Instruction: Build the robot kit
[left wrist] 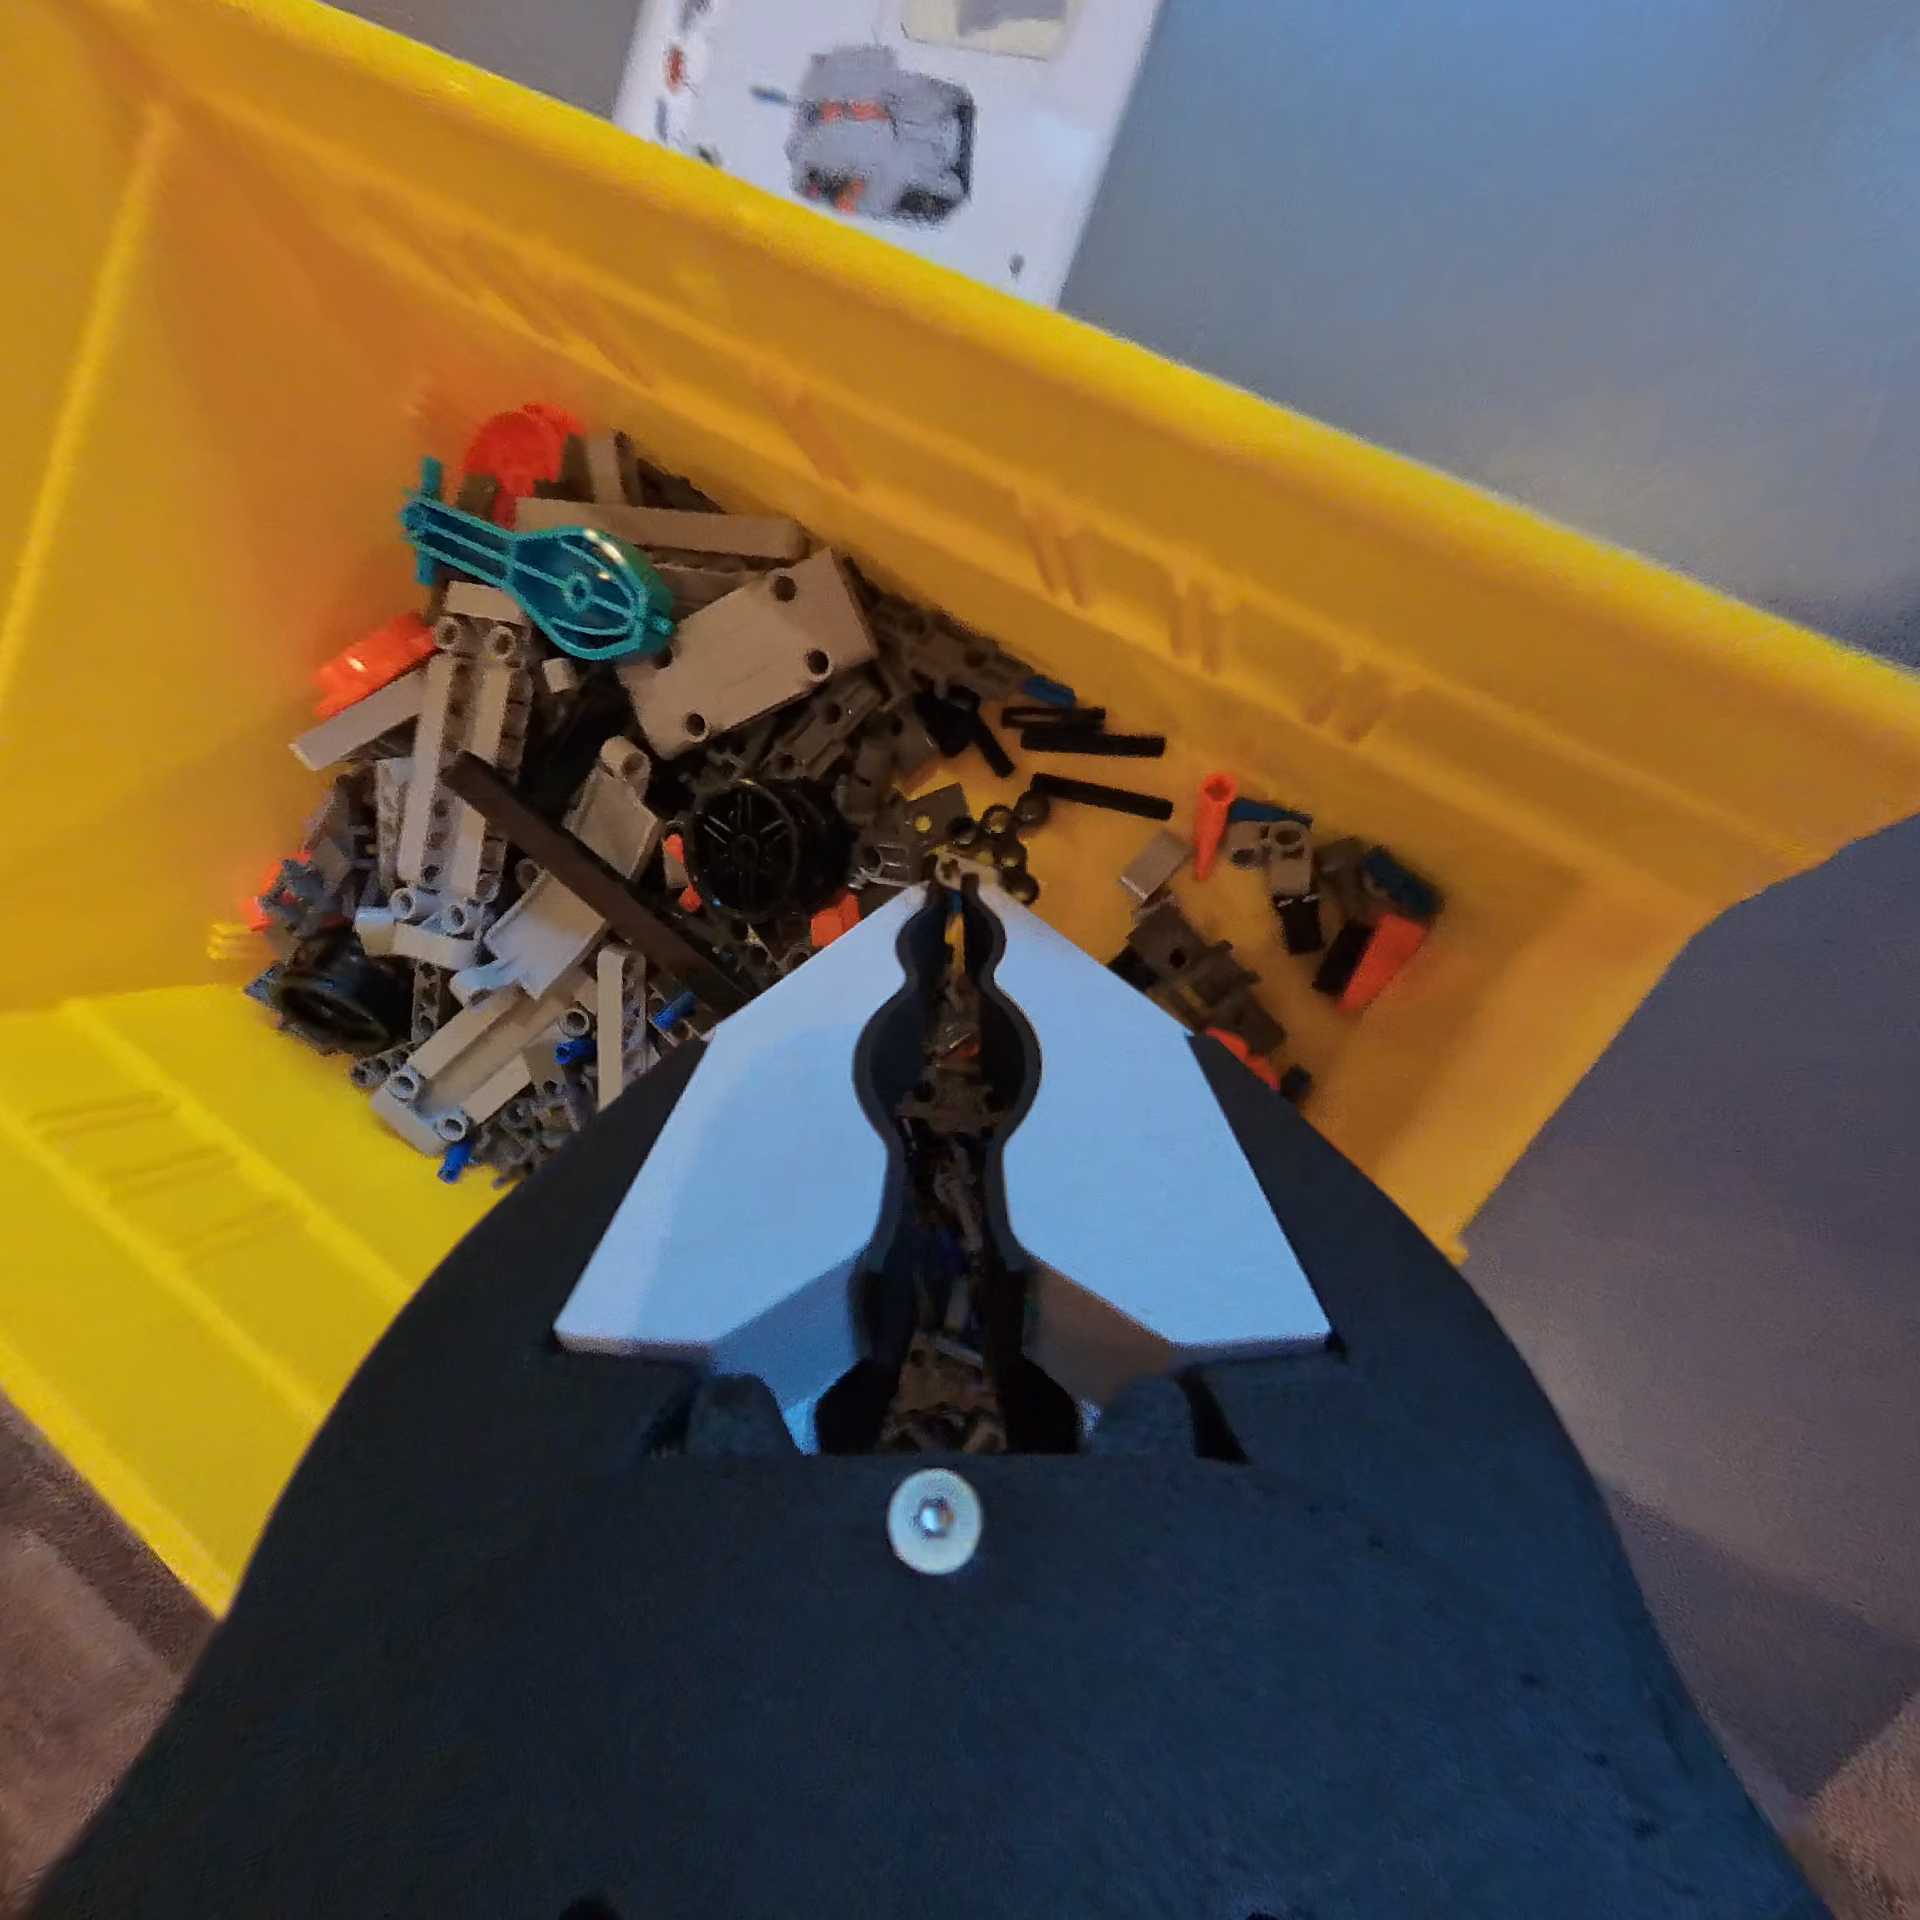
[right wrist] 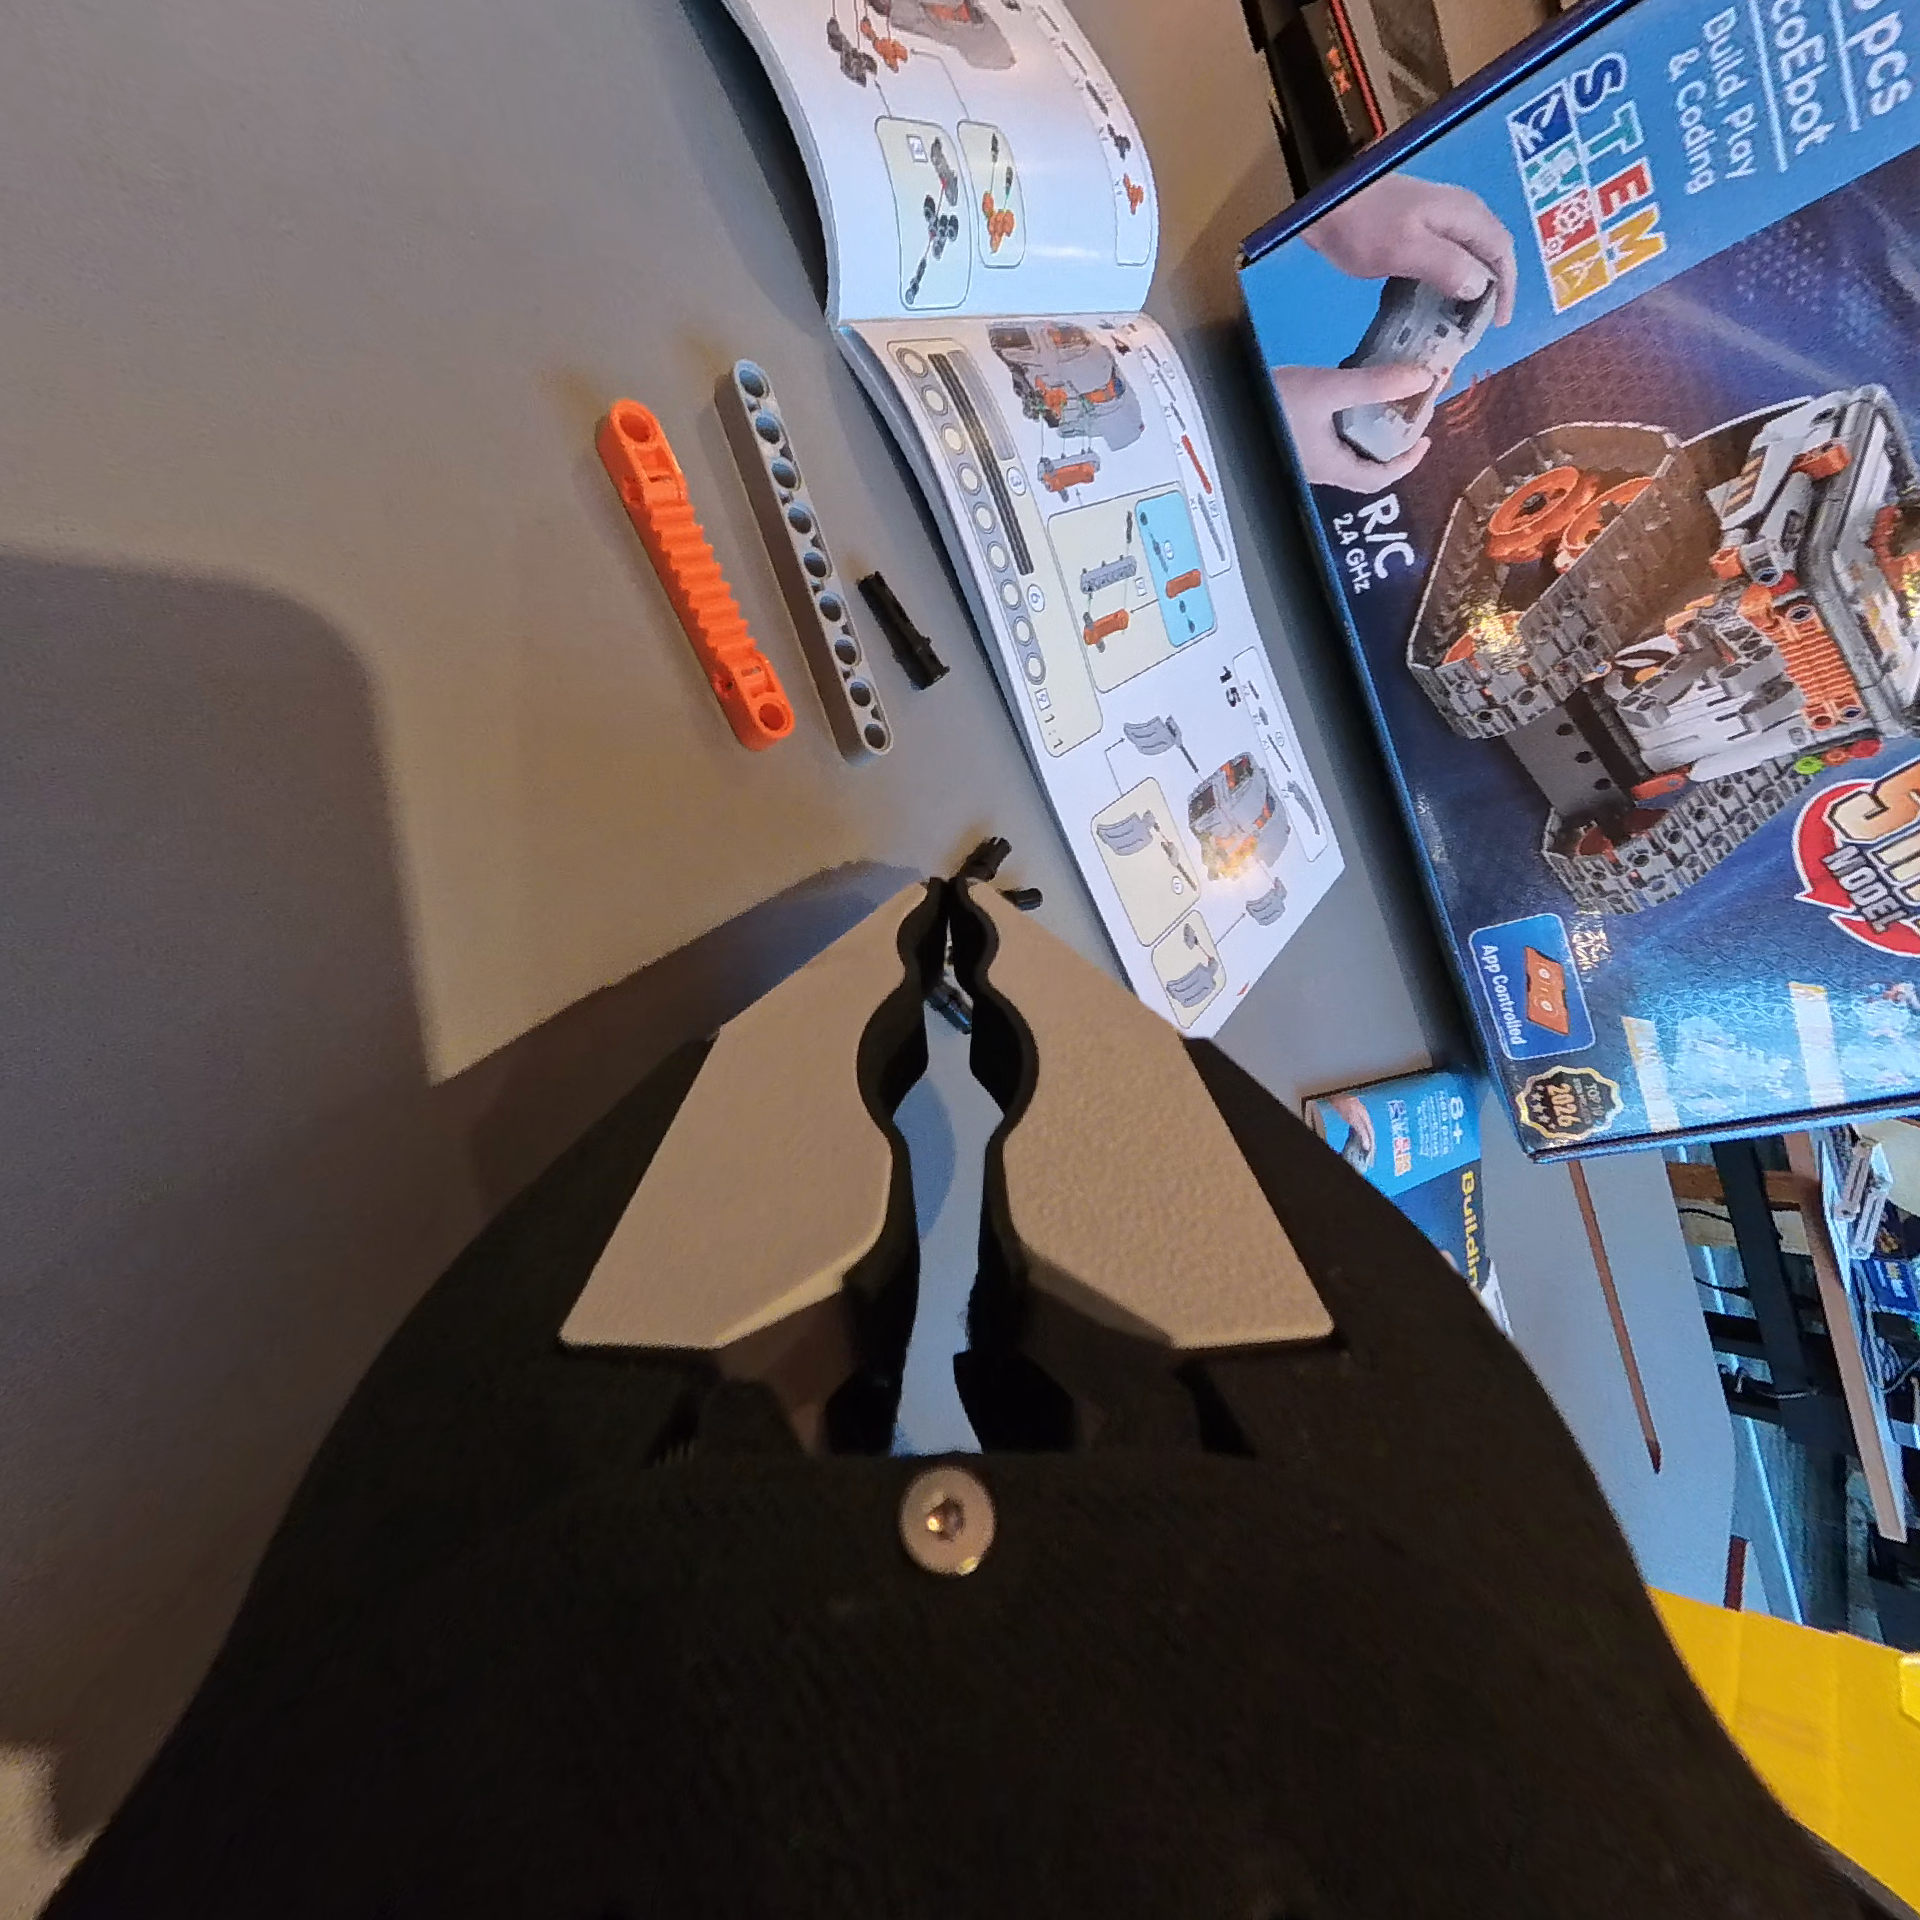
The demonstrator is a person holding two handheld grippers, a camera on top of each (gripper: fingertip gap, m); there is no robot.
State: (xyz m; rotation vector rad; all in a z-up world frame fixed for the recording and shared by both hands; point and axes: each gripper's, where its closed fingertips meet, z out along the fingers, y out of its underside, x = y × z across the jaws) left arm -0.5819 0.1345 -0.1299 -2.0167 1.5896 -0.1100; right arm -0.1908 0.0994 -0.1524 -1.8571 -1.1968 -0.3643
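Our left gripper (left wrist: 951, 899): jaws nearly closed, hold unclear, over loose plastic bricks (left wrist: 644, 790) in glossy yellow bin (left wrist: 1143, 499) | our right gripper (right wrist: 951, 914): jaws pinch small black pin (right wrist: 985, 858) above matte grey table (right wrist: 312, 312) | beyond: black peg (right wrist: 902, 630), holed grey beam (right wrist: 805, 556), ribbed orange rack (right wrist: 694, 574), open booklet (right wrist: 1101, 582).

Left gripper (left wrist: 951, 883): jaws drawn together at the tips, pointing steeply downward, nothing clearly held.
Right gripper (right wrist: 948, 914): jaws likewise closed tip to tip, angled down; contents cannot be told.
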